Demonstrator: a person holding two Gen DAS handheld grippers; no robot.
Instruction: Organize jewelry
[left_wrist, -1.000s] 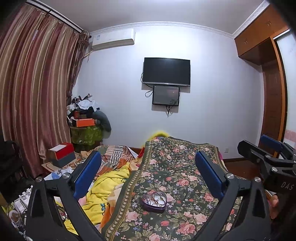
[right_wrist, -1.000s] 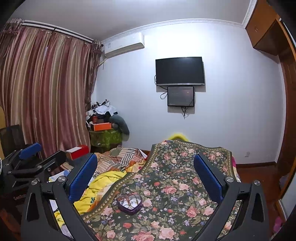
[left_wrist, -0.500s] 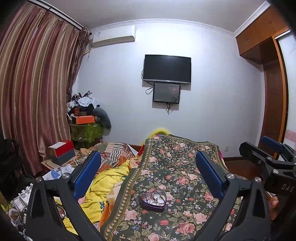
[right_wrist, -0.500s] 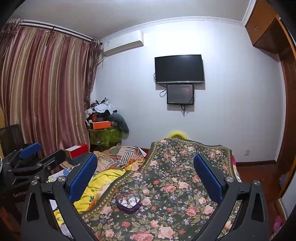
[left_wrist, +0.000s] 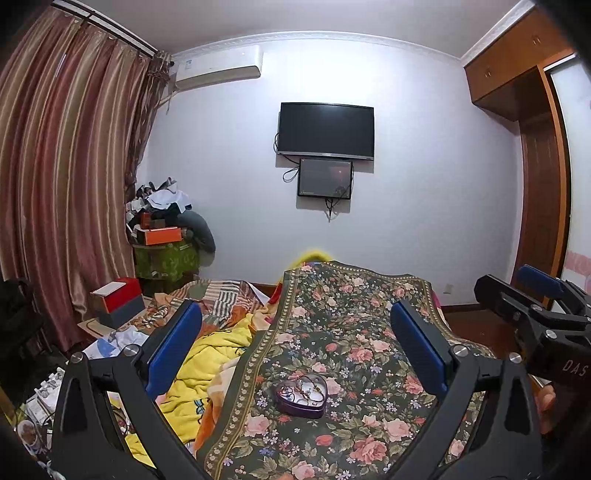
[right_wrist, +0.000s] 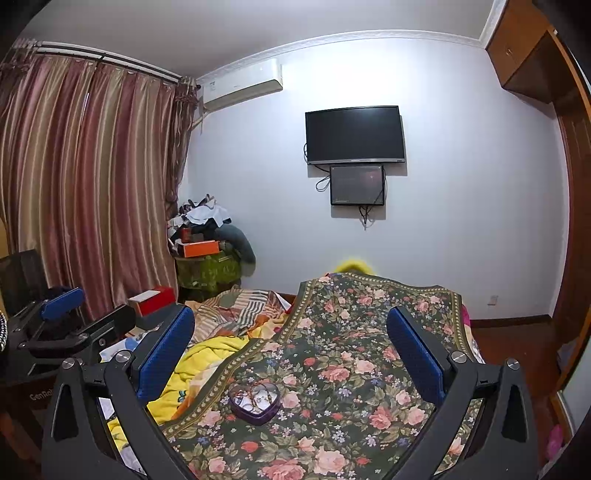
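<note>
While both claws gape wide above the floral blanket (left_wrist: 369, 354), heart-shaped jewelry box (left_wrist: 302, 394) near its left border, clear all round.

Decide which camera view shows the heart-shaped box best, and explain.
Left wrist: the box lies near centre between the open left tool's fingers, its jewelry slightly clearer. The right wrist view shows the same box left of centre, its contents less distinct.

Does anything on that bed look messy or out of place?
Only the yellow blanket and striped quilt, bunched beside the flat floral bedspread. The purple heart-shaped tin sits level and lidless, jewelry tangled inside, nothing spilled.
</note>
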